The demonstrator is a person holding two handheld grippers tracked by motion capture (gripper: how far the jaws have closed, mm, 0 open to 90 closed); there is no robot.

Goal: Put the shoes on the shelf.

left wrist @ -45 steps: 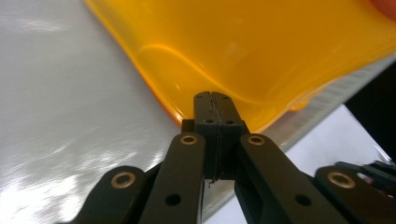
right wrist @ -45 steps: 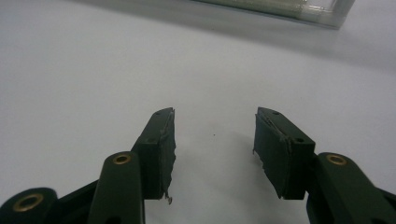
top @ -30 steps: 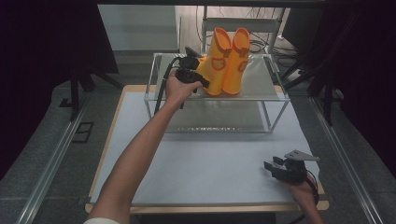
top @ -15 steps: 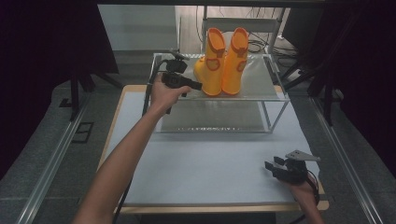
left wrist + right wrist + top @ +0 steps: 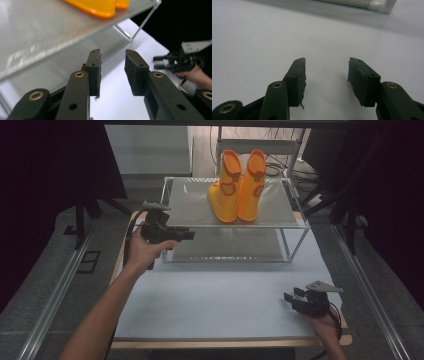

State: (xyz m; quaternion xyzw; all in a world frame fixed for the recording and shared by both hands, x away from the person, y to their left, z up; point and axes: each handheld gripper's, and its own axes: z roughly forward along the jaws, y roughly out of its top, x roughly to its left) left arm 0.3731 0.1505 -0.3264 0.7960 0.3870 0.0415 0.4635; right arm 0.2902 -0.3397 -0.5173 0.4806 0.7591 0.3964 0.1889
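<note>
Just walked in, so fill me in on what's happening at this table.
A person works at a table with a hand-held gripper in each hand. A pair of orange boots stands upright, side by side, on the top of a clear two-level shelf. The left hand-held gripper is off to the shelf's left, clear of the boots; its jaws have just been opening and nothing sits between them. The right hand-held gripper rests low near the table's front right corner, jaws open and empty.

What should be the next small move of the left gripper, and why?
Probably withdraw it toward the table's near edge. The boots stand upright, side by side, on the shelf; the left gripper, apart from them, has just been opening its jaws with nothing between.
</note>
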